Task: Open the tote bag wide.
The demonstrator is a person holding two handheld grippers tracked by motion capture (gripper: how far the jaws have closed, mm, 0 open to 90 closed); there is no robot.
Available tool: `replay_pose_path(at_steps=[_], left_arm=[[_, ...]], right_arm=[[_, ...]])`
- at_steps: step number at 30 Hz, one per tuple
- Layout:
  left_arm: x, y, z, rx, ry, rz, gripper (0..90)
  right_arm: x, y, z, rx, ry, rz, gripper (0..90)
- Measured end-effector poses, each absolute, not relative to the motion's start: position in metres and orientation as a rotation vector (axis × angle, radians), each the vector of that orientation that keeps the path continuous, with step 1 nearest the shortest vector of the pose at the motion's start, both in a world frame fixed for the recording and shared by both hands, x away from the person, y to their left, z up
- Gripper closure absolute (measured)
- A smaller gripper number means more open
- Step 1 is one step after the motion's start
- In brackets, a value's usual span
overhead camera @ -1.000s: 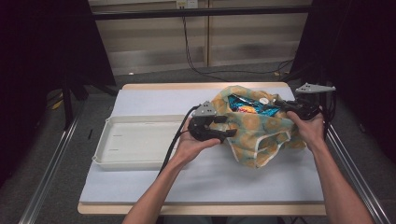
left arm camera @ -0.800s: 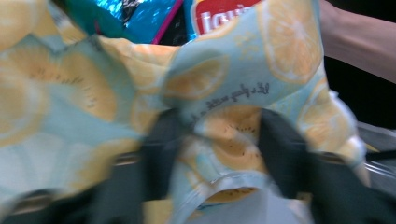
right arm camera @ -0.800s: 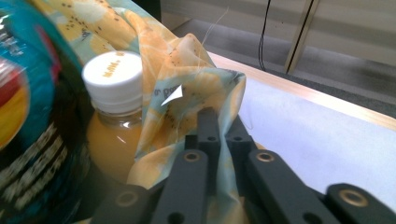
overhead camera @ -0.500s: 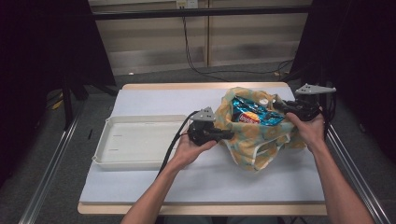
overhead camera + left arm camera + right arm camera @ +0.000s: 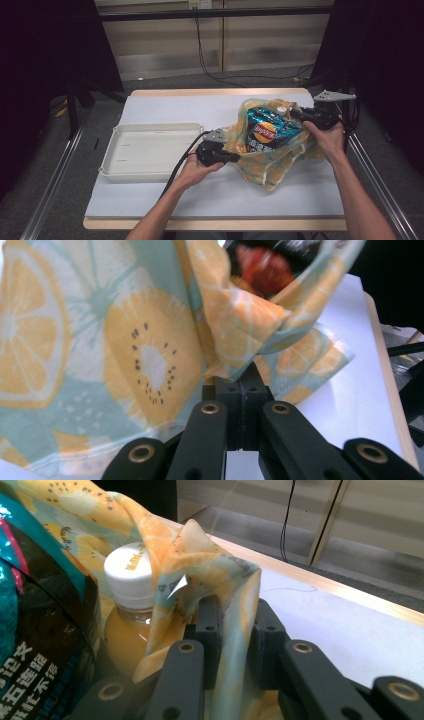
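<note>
A lemon-print cloth bag (image 5: 272, 167) lies on the right half of the table, its mouth spread wide. Inside it are a blue chip packet (image 5: 267, 132) and a juice bottle with a white cap (image 5: 127, 575). My left gripper (image 5: 235, 158) is at the bag's left rim, and its jaws are shut on a fold of the cloth (image 5: 235, 330). At the bag's far right rim is my right gripper (image 5: 296, 115). Its jaws have just been opening and now stand slightly apart, with a strip of cloth (image 5: 235, 605) hanging loose between them.
A shallow white tray (image 5: 115, 167) sits on the left half of the table, close to my left hand. The white table top (image 5: 210, 105) ends at a wooden far edge, with dark frames and cables beyond it.
My left gripper has dropped a little and closed on the bag's left rim. The bag's mouth has been pulled wider, so the chip packet shows more. The right hand has stayed in place.
</note>
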State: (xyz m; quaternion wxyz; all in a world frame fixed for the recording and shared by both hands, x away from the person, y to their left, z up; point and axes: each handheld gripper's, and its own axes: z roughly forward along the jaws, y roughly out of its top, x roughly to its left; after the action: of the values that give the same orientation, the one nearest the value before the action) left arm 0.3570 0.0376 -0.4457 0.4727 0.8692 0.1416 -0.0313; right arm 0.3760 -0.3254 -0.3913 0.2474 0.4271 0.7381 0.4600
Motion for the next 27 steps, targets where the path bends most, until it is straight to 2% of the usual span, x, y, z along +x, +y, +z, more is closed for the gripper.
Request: replay_pose_path(at_steps=[4, 9, 13, 16, 21, 22, 24, 26, 27], left_arm=[[0.359, 0.034, -0.460, 2.161, 0.375, -0.091, 90.0], [0.359, 0.035, -0.456, 2.133, 0.365, -0.100, 90.0], [0.359, 0.043, -0.447, 2.075, 0.370, -0.114, 89.5], [0.355, 0.045, -0.439, 2.048, 0.369, -0.100, 80.9], [0.345, 0.052, -0.431, 2.041, 0.369, -0.039, 70.3], [0.343, 0.056, -0.429, 2.018, 0.370, -0.024, 64.8], [0.340, 0.062, -0.425, 1.993, 0.371, -0.012, 63.8], [0.339, 0.064, -0.423, 1.988, 0.386, 0.007, 56.1], [0.339, 0.067, -0.420, 1.983, 0.394, 0.009, 56.1]], right_arm=[[0.377, -0.323, -0.393, 1.158, 2.019, 1.250, 78.2], [0.377, -0.323, -0.394, 1.161, 2.011, 1.247, 77.8], [0.375, -0.325, -0.392, 1.159, 2.003, 1.275, 72.0], [0.370, -0.327, -0.387, 1.151, 1.996, 1.299, 64.4], [0.360, -0.329, -0.378, 1.127, 1.980, 1.343, 58.2], [0.357, -0.330, -0.376, 1.116, 1.980, 1.357, 55.2], [0.352, -0.330, -0.374, 1.111, 1.978, 1.369, 54.7], [0.347, -0.330, -0.371, 1.099, 1.973, 1.374, 49.8], [0.347, -0.330, -0.371, 1.099, 1.973, 1.374, 49.8]])
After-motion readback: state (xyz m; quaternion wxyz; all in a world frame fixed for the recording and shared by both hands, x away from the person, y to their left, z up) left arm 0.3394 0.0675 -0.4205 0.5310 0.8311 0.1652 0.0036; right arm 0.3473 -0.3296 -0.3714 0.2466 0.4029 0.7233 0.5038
